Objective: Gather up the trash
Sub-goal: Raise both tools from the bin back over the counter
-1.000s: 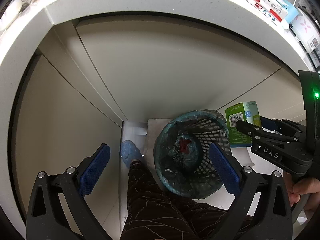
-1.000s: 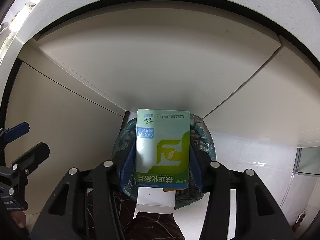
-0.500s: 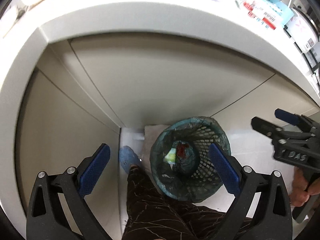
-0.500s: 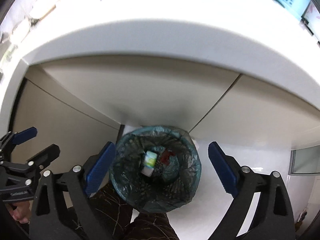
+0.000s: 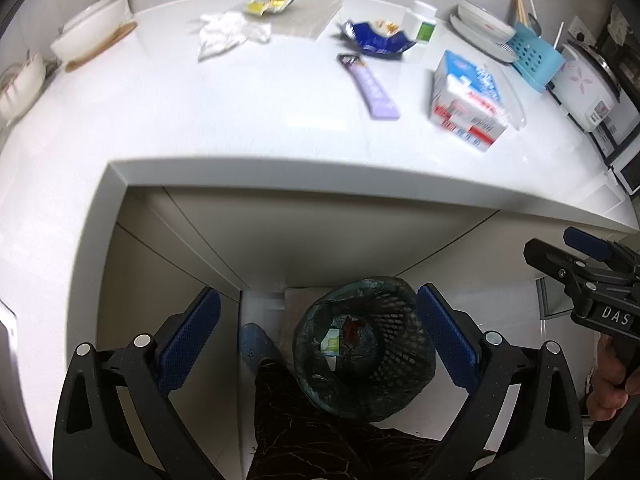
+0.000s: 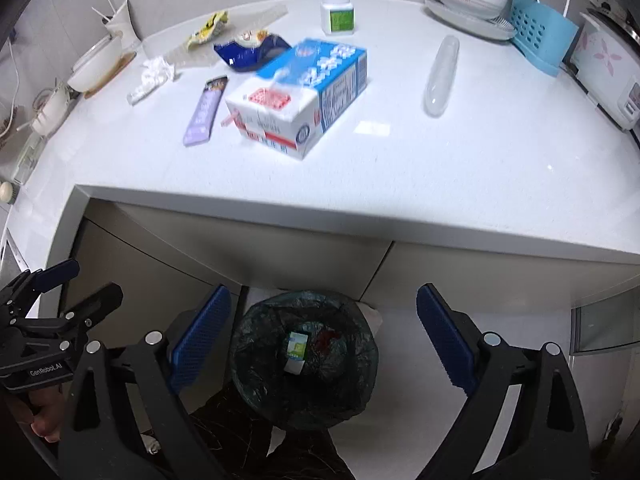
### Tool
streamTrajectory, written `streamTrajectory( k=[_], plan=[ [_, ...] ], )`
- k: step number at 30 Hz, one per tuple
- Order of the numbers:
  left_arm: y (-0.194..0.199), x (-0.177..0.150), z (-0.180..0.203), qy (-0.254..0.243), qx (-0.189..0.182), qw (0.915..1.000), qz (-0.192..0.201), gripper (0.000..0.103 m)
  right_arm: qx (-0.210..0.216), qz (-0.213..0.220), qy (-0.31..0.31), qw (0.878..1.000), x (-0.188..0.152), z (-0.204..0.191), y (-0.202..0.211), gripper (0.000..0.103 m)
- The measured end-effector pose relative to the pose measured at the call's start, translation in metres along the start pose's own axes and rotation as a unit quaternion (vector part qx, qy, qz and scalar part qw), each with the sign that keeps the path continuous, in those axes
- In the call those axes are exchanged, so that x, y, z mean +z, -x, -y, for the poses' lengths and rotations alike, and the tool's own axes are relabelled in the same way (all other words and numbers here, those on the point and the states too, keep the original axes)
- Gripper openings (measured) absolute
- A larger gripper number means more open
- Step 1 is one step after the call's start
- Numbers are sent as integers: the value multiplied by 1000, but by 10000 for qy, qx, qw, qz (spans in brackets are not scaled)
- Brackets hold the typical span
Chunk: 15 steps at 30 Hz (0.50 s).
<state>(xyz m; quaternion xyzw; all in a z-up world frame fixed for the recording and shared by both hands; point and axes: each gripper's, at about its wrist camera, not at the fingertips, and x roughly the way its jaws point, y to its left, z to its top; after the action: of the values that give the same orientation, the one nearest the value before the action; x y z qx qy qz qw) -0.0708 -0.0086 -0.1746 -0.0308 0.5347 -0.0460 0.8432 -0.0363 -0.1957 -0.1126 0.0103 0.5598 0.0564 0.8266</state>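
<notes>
A black mesh bin (image 5: 404, 320) with a dark liner stands on the floor under the white counter; it also shows in the right wrist view (image 6: 256, 336). A green and white box (image 5: 331, 341) lies inside it, also seen in the right wrist view (image 6: 297, 350). My left gripper (image 5: 318, 338) is open and empty above the bin. My right gripper (image 6: 322, 334) is open and empty above it too. On the counter lie a blue and white carton (image 6: 304, 92), a purple wrapper (image 6: 205, 110), a blue packet (image 6: 250, 52), crumpled tissue (image 6: 154, 74) and a yellow wrapper (image 6: 208, 28).
The counter edge (image 6: 320, 220) overhangs the cabinet doors. A white pill bottle (image 6: 337, 12), a clear tube (image 6: 442, 76), stacked plates (image 6: 468, 8), a blue rack (image 6: 540, 36) and a rice cooker (image 6: 608, 76) stand at the back right. White bowls (image 6: 96, 68) sit at the left.
My right gripper opened and the green box fell into the bin. Both grippers have since risen, bringing the counter top into view.
</notes>
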Motion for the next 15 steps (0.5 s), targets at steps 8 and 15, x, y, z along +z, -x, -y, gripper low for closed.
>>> streamTrajectory(
  k=[8, 15],
  plan=[
    [40, 25, 14, -107, 12, 9998, 166, 96, -93, 160, -135, 9997, 17, 3, 29, 90],
    [67, 47, 22, -172, 30, 9995, 259, 96, -177, 285, -310, 9990, 40, 11, 59, 90]
  ],
)
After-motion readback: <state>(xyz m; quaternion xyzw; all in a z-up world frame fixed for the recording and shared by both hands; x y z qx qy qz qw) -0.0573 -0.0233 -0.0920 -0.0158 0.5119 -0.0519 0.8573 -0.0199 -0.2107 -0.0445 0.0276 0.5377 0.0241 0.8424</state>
